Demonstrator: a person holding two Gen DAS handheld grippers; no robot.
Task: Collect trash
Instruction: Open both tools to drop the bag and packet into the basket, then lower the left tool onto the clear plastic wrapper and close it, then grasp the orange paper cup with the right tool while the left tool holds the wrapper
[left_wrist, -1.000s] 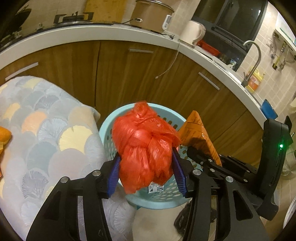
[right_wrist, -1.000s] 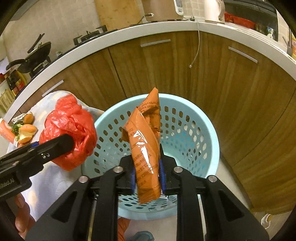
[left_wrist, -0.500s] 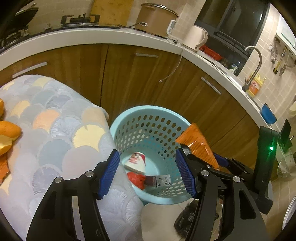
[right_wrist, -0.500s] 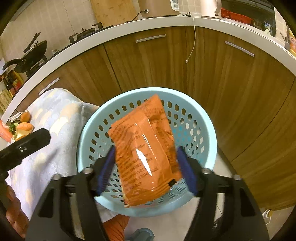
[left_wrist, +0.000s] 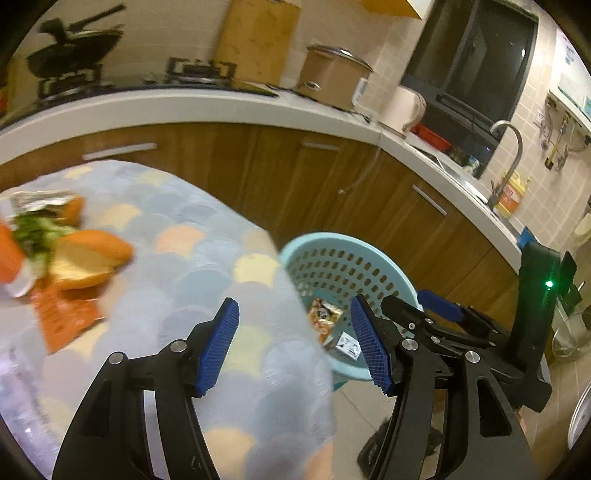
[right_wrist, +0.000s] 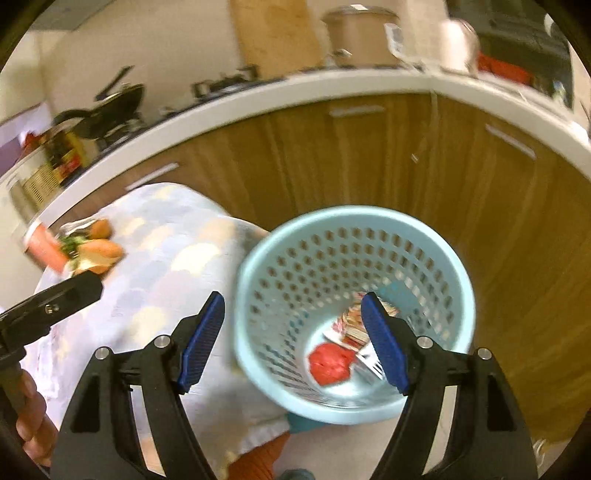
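Red bag (right_wrist: 330, 363) + orange packet dropped since prev, both now in 1 blue basket (right_wrist: 436, 236) w/ wrappers, left tongs (left_wrist: 295, 345) and right tongs (right_wrist: 293, 341) released, empty, 2 buns (left_wrist: 86, 254) on desk (left_wrist: 207, 236).

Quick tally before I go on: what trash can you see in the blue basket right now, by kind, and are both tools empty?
Red plastic bag: 1
Printed wrappers: at least 1, pile too blurred to separate
Total in the blue basket: at least 2 pieces
Left tool: open, holding 0
Right tool: open, holding 0
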